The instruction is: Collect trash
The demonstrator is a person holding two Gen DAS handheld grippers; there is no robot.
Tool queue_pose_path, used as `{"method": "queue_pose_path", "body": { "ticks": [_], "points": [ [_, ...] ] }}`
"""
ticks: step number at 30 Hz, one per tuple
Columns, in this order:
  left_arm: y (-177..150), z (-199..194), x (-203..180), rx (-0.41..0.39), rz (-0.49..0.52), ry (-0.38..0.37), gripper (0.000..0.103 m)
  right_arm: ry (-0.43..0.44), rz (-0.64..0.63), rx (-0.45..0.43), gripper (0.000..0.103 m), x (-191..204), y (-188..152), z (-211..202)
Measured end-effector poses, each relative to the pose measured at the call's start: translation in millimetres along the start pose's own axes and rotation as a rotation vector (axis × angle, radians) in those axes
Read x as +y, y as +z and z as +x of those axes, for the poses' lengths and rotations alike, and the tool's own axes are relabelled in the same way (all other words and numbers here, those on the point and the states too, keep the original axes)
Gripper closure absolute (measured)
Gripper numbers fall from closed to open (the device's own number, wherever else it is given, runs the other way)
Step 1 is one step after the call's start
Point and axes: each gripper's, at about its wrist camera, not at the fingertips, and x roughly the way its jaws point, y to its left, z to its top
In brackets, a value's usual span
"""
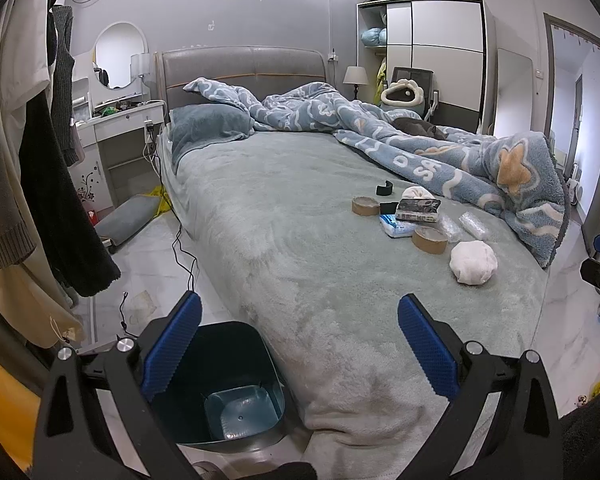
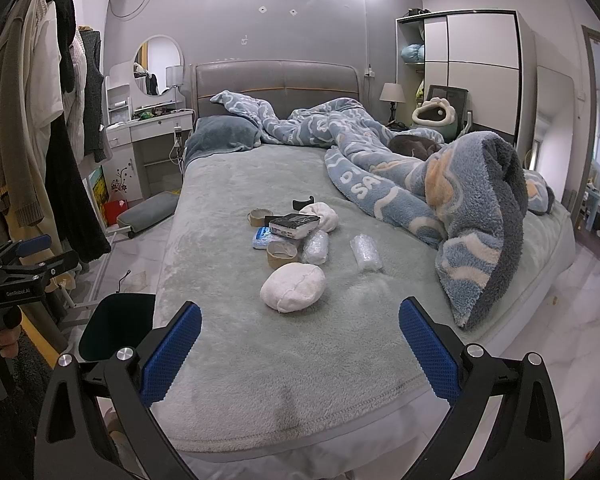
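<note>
A dark blue-green trash bin point(image 1: 236, 392) stands on the floor at the bed's foot corner, and its inside looks bare. It shows at the left as the bin point(image 2: 116, 326) in the right wrist view. On the grey-green bed point(image 2: 260, 360) lie two white wads point(image 2: 293, 287) point(image 2: 321, 216), two cardboard tape cores point(image 2: 281, 254) point(image 2: 260, 217), two rolls of bubble wrap point(image 2: 365, 253) point(image 2: 315, 246), a tissue pack point(image 2: 262, 237), a book point(image 2: 294, 225) and a black clip point(image 2: 302, 202). My left gripper point(image 1: 299, 350) is open over the bin and bed corner. My right gripper point(image 2: 300, 350) is open before the bed's foot.
A rumpled blue blanket point(image 2: 452, 196) covers the bed's right side, with a dark cat point(image 2: 414, 146) on it. Clothes point(image 1: 32, 160) hang on a rack at the left. A cable point(image 1: 184, 256) trails on the floor by the bed. A wardrobe point(image 2: 476, 64) and doorway stand at the right.
</note>
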Motion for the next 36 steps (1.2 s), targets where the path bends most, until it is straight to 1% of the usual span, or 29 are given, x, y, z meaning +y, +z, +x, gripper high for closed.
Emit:
{"method": "queue_pose_path", "body": {
  "ticks": [27, 30, 34, 36],
  "points": [
    [0.3, 0.3, 0.7, 0.003, -0.003, -0.002, 0.003, -0.003, 0.003, -0.003, 0.003, -0.3, -1.3, -1.0],
    [-0.9, 0.2, -2.6, 0.010, -0.013, -0.008, 0.003, -0.016, 0.008, -0.014, 0.003, -2.3, -0.7, 0.8],
    [-1.4, 8.2, -12.8, 0.010, 0.010, -0.019, 0.003, 0.007, 0.034, -0.006, 0.003, -13.0, 7.8, 12.4],
    [0.5, 10.3, -15.8, 0.008, 0.027, -0.048, 0.003, 0.025, 0.033, 0.011, 0.003, -15.6, 9.7, 21.5]
  ]
}}
